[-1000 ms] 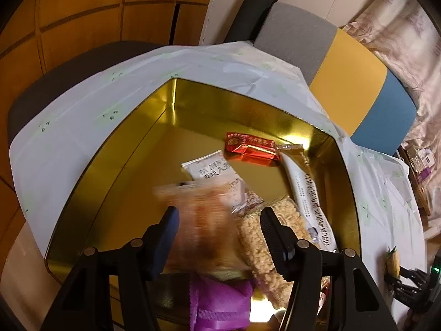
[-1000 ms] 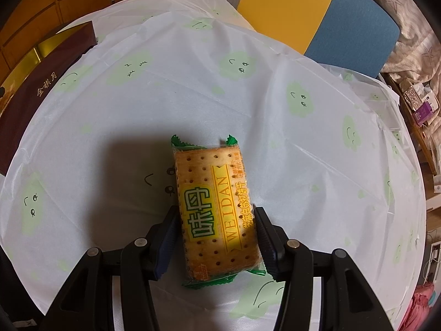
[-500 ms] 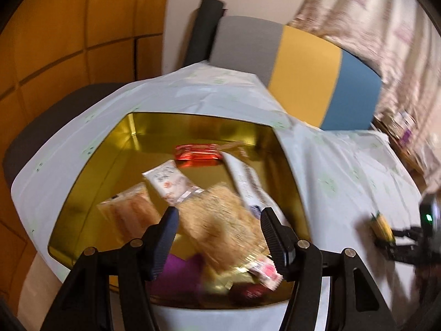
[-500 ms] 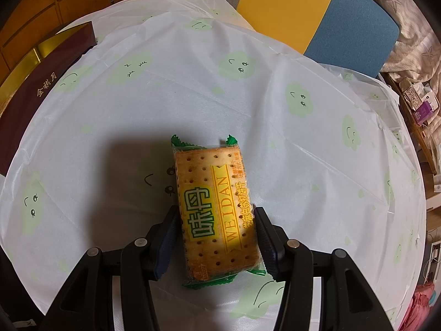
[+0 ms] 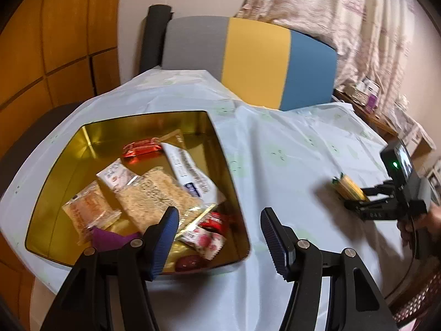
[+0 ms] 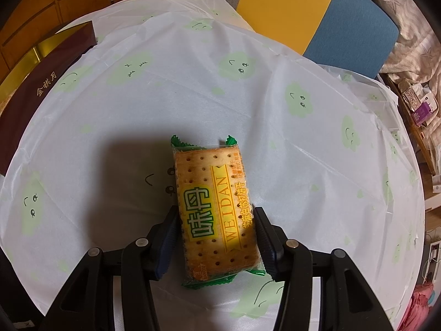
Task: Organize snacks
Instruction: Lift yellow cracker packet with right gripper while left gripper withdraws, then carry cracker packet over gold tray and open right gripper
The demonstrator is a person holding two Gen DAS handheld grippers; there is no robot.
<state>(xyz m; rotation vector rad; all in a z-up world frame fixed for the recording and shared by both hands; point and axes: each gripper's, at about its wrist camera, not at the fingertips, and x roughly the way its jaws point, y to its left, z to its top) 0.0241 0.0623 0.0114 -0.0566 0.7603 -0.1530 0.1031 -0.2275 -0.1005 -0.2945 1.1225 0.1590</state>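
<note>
A gold tin on the left of the table holds several snack packets, among them an orange cracker packet, a noodle-like pack and a red packet. My left gripper is open and empty above the tin's near right corner. My right gripper is shut on a yellow-green Weidan cracker packet just above the tablecloth. It also shows in the left wrist view at the right, with the packet in it.
The round table wears a white cloth with green cloud faces. The tin's dark brown lid lies at the far left. A grey, yellow and blue chair stands behind. A shelf with small boxes is at the right.
My left gripper let the orange cracker packet drop into the tin, then swung right and back from it. My right gripper and its packet have not moved.
</note>
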